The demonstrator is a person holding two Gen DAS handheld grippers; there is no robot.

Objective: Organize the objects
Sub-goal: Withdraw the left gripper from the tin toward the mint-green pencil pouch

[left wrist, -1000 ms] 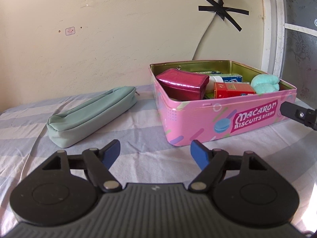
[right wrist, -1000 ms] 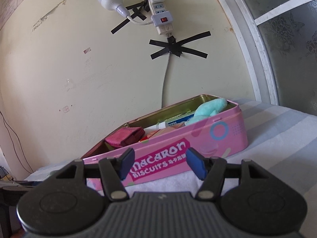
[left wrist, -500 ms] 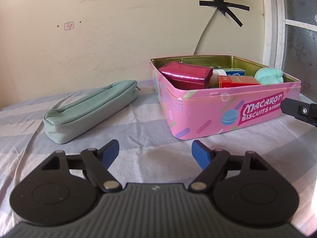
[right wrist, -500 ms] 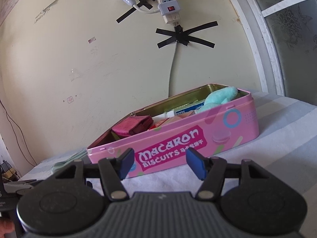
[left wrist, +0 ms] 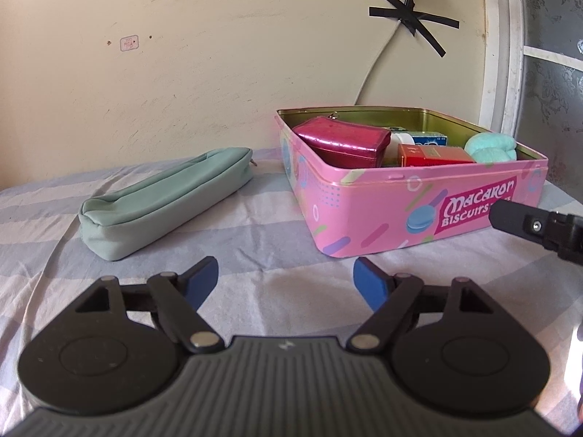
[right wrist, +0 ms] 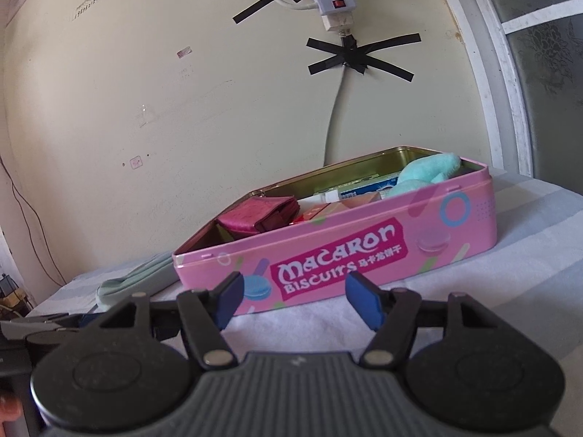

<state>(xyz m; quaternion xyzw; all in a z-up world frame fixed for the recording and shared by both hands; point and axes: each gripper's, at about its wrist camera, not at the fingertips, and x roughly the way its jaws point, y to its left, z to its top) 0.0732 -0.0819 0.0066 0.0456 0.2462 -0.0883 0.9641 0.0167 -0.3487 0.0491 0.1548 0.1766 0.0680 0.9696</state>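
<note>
- Right gripper (right wrist: 293, 300): jaws opening, nothing between them; tin (right wrist: 364, 251) now larger, frame centre.
- Left gripper (left wrist: 286, 278): jaws wide, empty, unchanged.
- Pouch (left wrist: 164, 200), left of tin, likely next to be packed.

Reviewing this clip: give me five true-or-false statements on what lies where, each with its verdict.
1. The mint pencil case lies inside the pink biscuit tin. False: it lies on the striped cloth beside the tin.
2. The tin has no lid on. True.
3. A magenta pouch sits in the tin. True.
4. The left gripper holds the pencil case. False: nothing is between its fingers.
5. The red box lies on the cloth outside the tin. False: it is inside the tin.
</note>
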